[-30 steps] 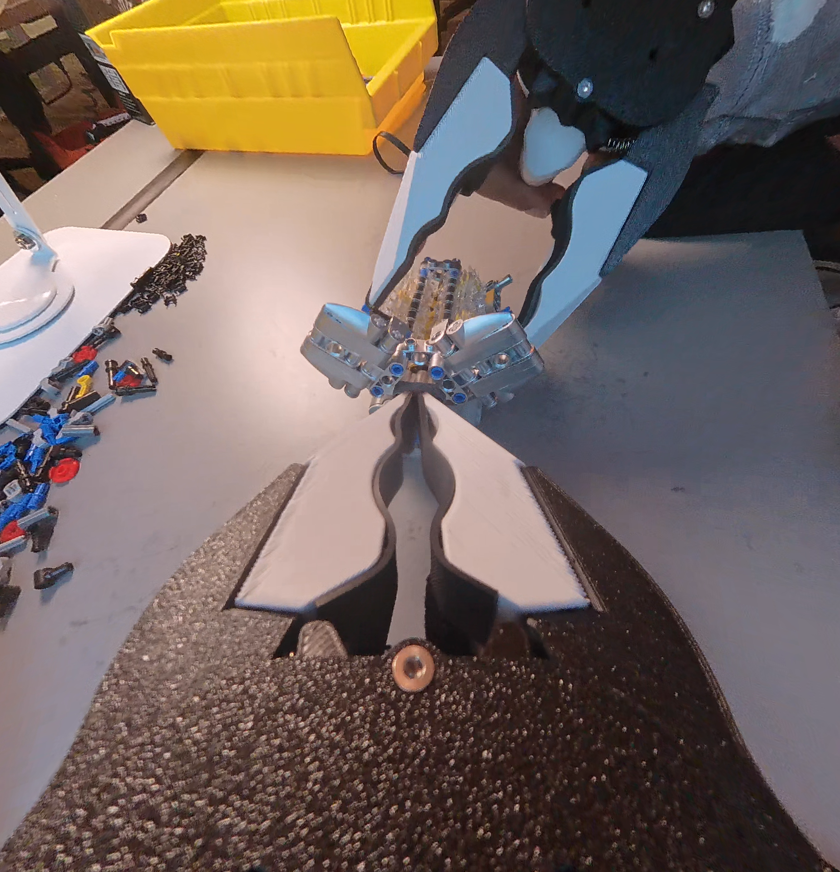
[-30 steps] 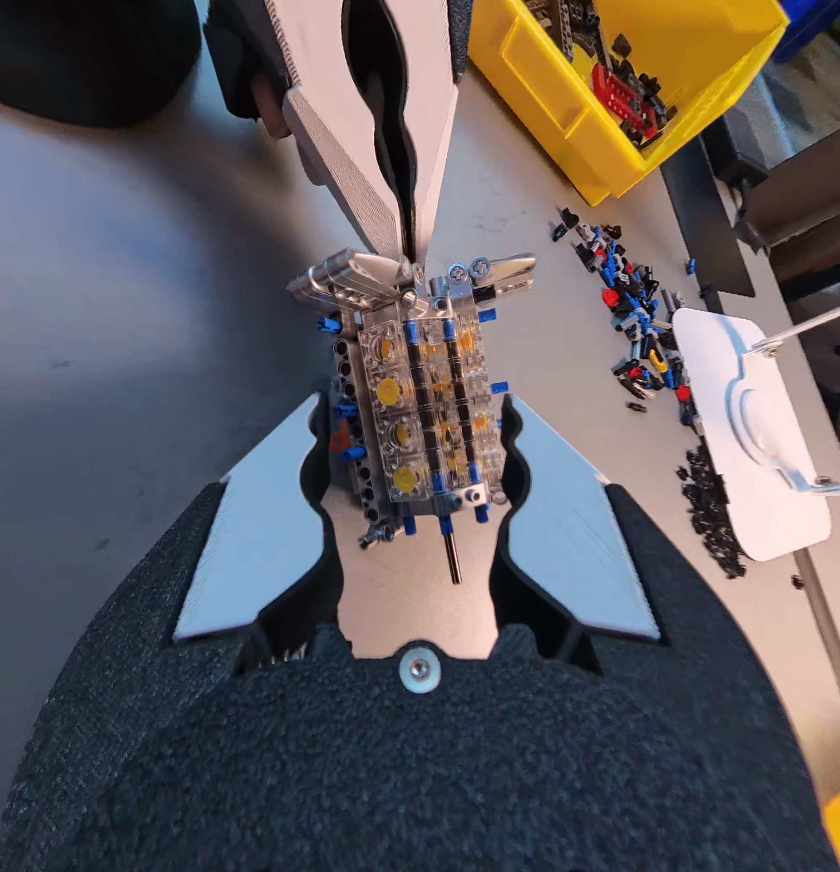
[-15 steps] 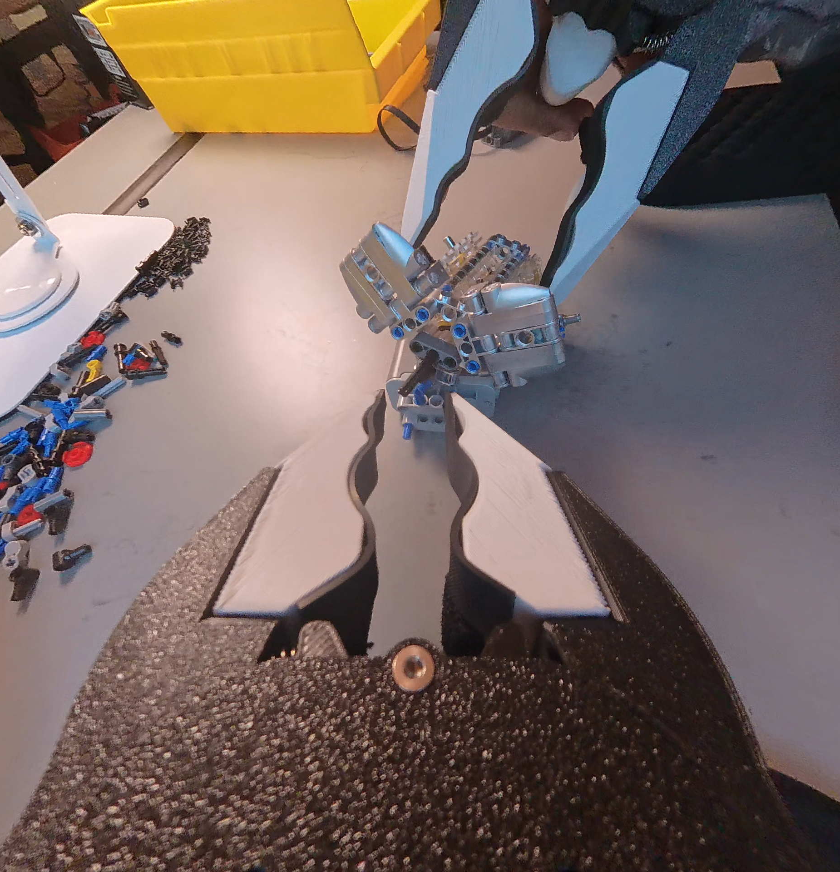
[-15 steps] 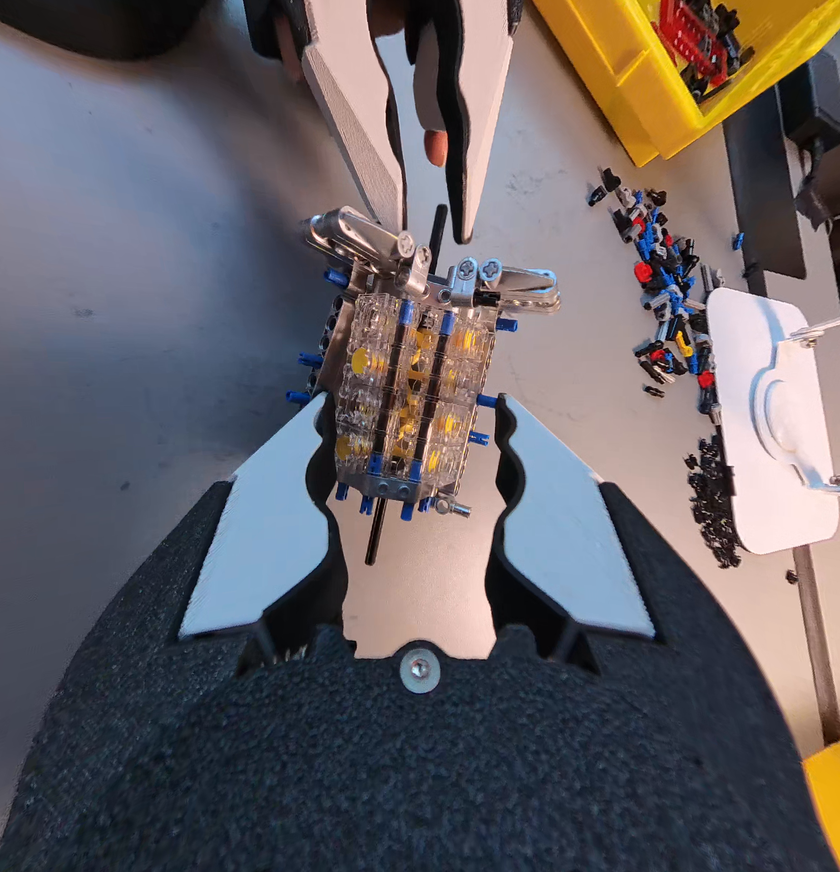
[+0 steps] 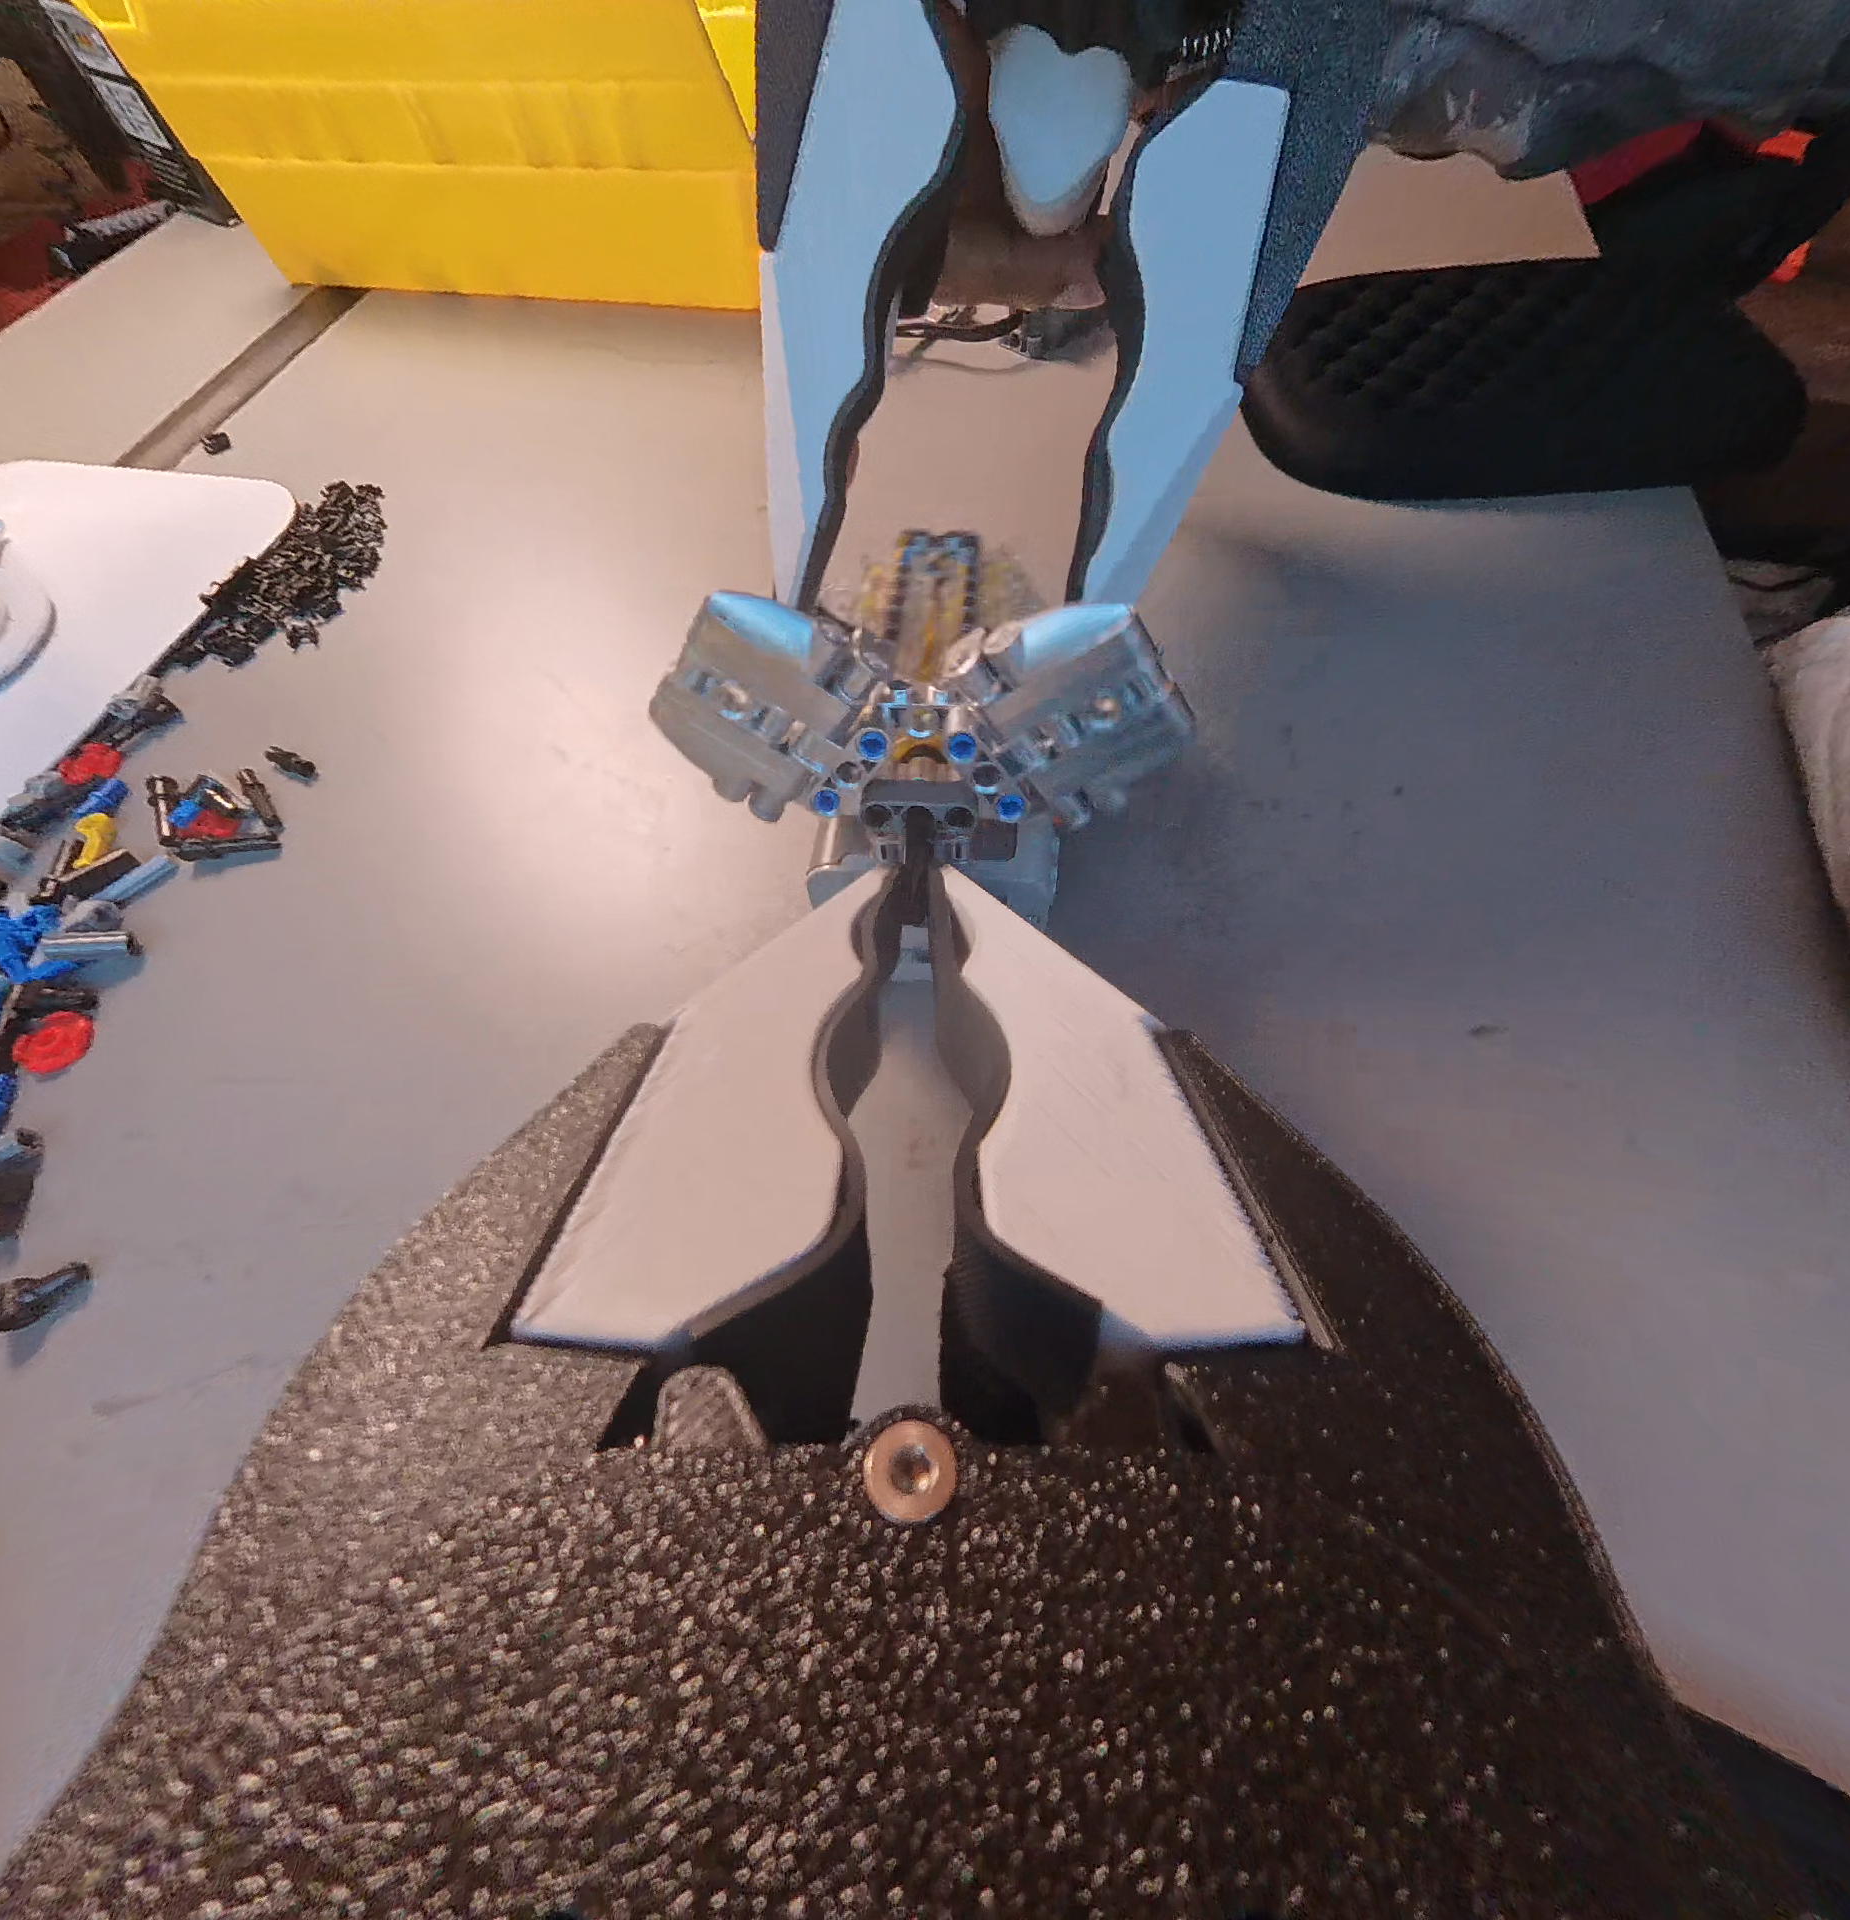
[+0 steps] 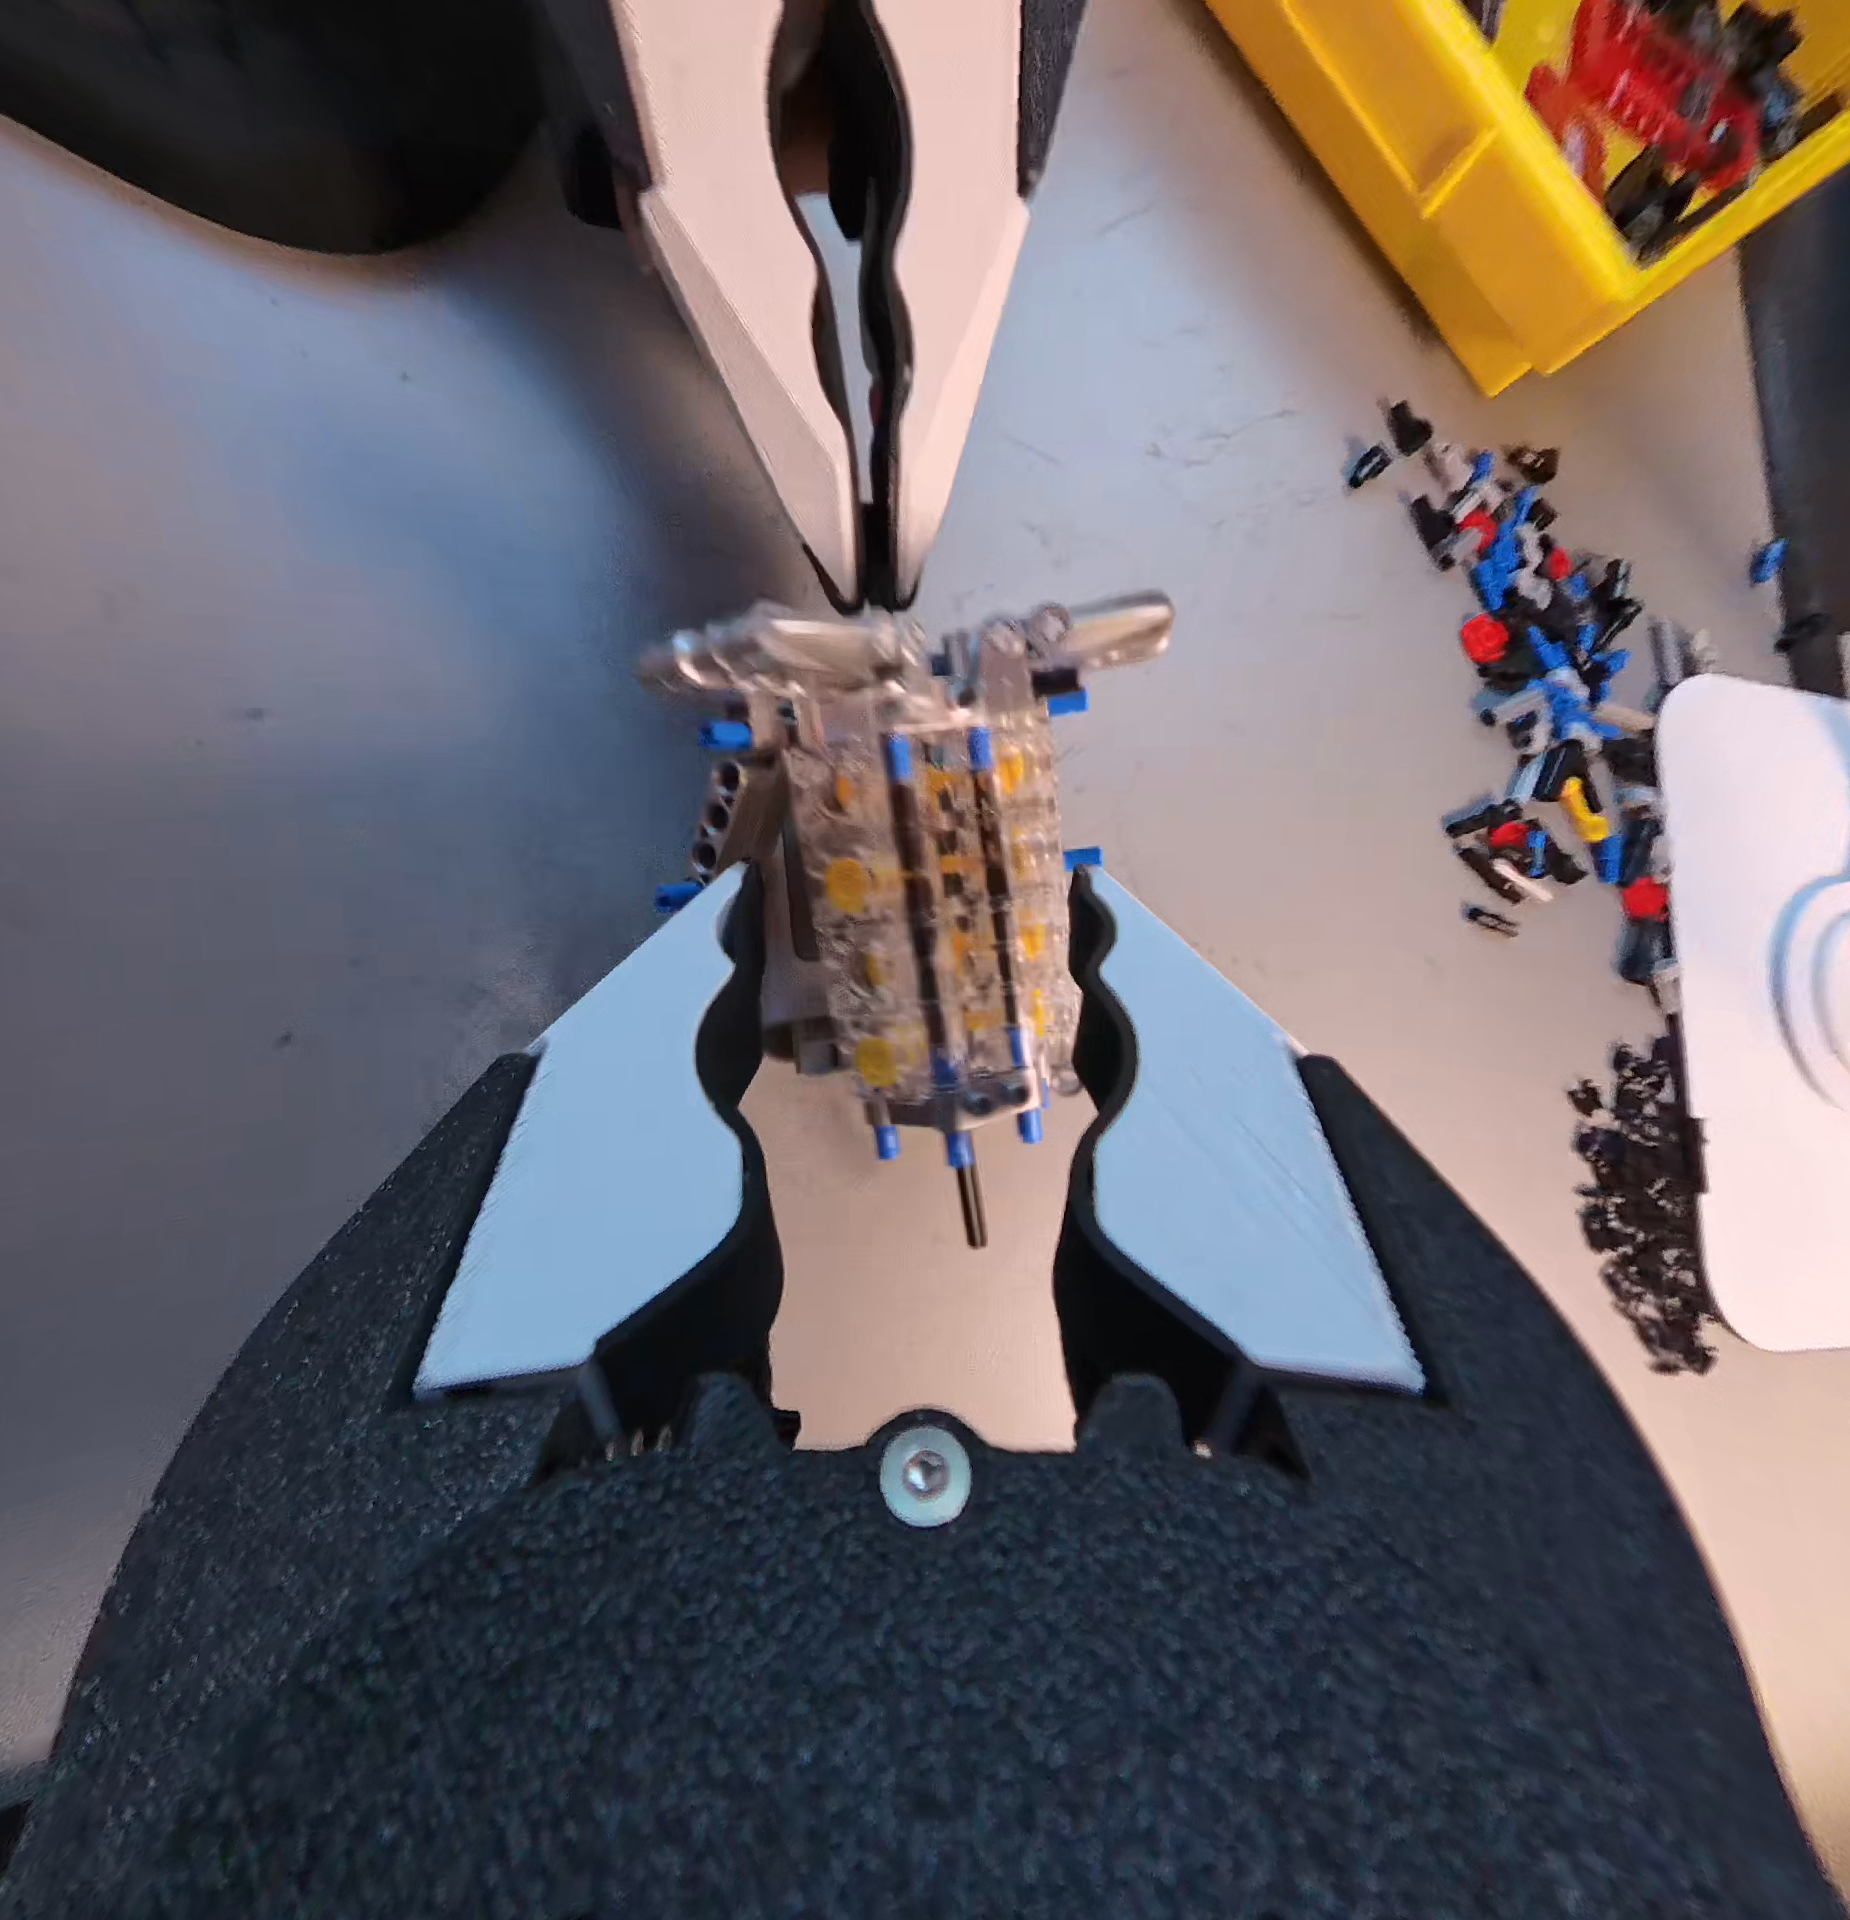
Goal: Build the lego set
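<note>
A small brick-built engine model [image 5: 921,717], with silver side covers and a clear block holding yellow pistons, is at the middle of the grey table [image 5: 1420,935]. My left gripper [image 5: 908,888] is shut on a thin black axle [image 5: 913,857] that sticks out of the model's front end. My right gripper [image 6: 910,894] is shut on the model's clear block [image 6: 931,914], one finger on each side. It comes in from the far side in the left wrist view [image 5: 962,561]. The left gripper shows at the model's far end in the right wrist view [image 6: 879,592]. Another black axle [image 6: 971,1205] sticks out of the model's near end there.
A yellow bin [image 5: 464,156] stands at the back and holds red and black parts in the right wrist view [image 6: 1523,156]. A white lamp base [image 5: 121,561], a heap of small black pins [image 5: 297,561] and loose coloured pieces [image 5: 48,914] lie to the left. A black mesh chair [image 5: 1523,384] is behind the table. The left gripper's tips are roughly 6 cm from the right gripper's. It is some 30 cm from my right tips to the white lamp base [image 5: 121,561]. My right wrist view [image 6: 1827,1173] looks at it from another angle.
The left gripper opened and drew back while the model tilted, then closed again on the black axle at the model's front. The right gripper has kept hold of the model, which is level again.
</note>
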The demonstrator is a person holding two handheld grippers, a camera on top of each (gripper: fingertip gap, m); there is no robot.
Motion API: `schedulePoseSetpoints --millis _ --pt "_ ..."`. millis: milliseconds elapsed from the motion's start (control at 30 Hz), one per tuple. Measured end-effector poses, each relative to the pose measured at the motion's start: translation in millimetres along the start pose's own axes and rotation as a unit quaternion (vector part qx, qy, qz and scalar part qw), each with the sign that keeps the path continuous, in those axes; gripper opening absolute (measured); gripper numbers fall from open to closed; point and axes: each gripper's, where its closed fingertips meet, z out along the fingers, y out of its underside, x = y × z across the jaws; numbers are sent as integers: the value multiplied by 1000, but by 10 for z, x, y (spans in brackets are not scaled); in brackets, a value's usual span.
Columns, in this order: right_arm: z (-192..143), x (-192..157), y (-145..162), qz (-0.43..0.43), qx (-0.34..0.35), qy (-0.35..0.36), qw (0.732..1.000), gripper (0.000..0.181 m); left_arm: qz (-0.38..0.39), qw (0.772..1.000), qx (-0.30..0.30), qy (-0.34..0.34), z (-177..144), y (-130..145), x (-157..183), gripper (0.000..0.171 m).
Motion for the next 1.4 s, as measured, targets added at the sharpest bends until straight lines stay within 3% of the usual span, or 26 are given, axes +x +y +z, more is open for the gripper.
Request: schedulePoseSetpoints --millis 167,467,700,1033,1300,1400 --pt "18 6 -17 -28 -27 6 999 48 -26 1000 7 6 -17 -23 -36 1" --pt "57 49 -4 4 -57 -124 991 62 -47 998 15 29 -31 -15 -30 1" --pt "179 17 16 21 -90 -155 984 52 -69 997 19 38 -65 -20 -55 1" --pt "144 24 -128 39 -175 -76 981 44 -14 999 1 45 -184 64 -61 2" --pt "180 17 -108 -13 -225 99 969 45 51 999 5 9 -195 144 -107 3" --pt "165 -6 -93 -46 -229 130 964 45 91 996 -1 0 -166 165 -79 2"
